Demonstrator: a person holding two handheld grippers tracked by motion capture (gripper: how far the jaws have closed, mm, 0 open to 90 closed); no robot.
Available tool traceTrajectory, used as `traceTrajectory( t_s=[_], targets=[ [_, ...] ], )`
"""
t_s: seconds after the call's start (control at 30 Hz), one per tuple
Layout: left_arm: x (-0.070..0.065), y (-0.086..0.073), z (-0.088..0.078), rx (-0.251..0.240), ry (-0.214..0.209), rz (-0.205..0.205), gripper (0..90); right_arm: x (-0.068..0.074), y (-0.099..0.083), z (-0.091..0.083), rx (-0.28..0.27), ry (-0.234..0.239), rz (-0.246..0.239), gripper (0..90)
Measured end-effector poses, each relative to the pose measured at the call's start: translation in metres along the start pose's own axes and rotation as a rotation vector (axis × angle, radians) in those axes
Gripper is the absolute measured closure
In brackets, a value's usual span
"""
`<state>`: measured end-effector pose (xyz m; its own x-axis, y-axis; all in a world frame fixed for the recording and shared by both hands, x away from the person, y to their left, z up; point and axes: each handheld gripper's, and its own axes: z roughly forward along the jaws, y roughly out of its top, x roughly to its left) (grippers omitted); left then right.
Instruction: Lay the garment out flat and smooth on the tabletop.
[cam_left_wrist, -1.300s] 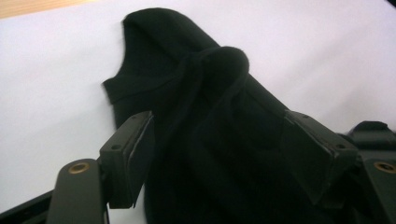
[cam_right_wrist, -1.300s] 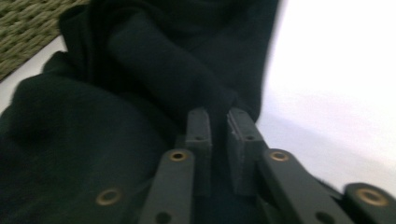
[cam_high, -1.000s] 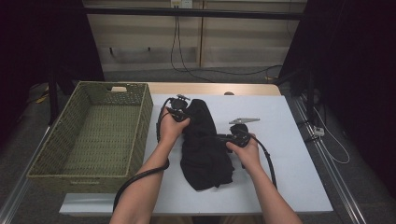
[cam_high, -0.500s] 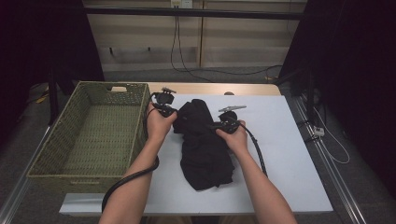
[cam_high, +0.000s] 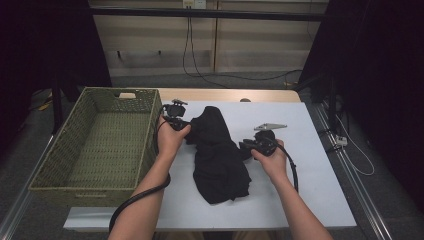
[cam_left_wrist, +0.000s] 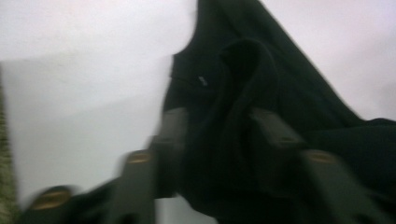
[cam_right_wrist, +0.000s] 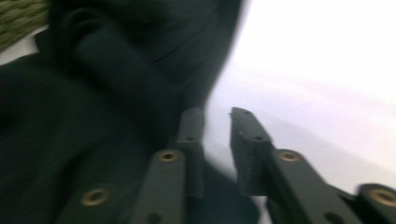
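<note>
White table (cam_high: 310, 165) in a dark-curtained room; both hand-held grippers' jaws parted, gripping nothing.

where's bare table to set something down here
Free: the white table to the right of the right hand out to the edge, the strip in front of the black garment, and the wicker basket floor. Crowded: the middle, where both grippers flank the garment.

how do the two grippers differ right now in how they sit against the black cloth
The left gripper has its jaws spread with a fold of the black cloth between them, at the cloth's upper end; its jaws have just been opening. The right gripper has a narrow gap with bare table showing through, at the cloth's right edge; its jaws have just been closing. Both point inward at the cloth.
</note>
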<state>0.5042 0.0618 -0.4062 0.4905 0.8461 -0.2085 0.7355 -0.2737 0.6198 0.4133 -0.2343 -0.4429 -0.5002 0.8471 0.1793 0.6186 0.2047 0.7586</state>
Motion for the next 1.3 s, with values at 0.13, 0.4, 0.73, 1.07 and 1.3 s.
traceTrajectory(
  t_s=[0.13,0.4,0.73,1.07,1.3],
  targets=[
    [-0.011,-0.003,-0.009,0.003,-0.013,0.032,29.7,0.019,-0.012,-0.011,-0.009,0.045,-0.015,68.0],
    [-0.028,-0.019,-0.024,0.010,-0.067,0.071,18.4,0.048,-0.026,-0.031,-0.049,0.106,-0.050,74.6],
    [-0.039,-0.037,-0.031,-0.014,-0.123,0.077,14.4,0.088,-0.028,-0.018,-0.044,0.279,-0.078,87.0],
    [-0.040,-0.052,-0.031,-0.028,-0.156,0.073,15.2,0.116,-0.035,-0.002,-0.013,0.357,-0.144,78.5],
    [-0.038,-0.062,-0.024,-0.013,-0.166,0.083,16.6,0.104,-0.026,-0.025,-0.053,0.245,-0.123,53.8]
  ],
)
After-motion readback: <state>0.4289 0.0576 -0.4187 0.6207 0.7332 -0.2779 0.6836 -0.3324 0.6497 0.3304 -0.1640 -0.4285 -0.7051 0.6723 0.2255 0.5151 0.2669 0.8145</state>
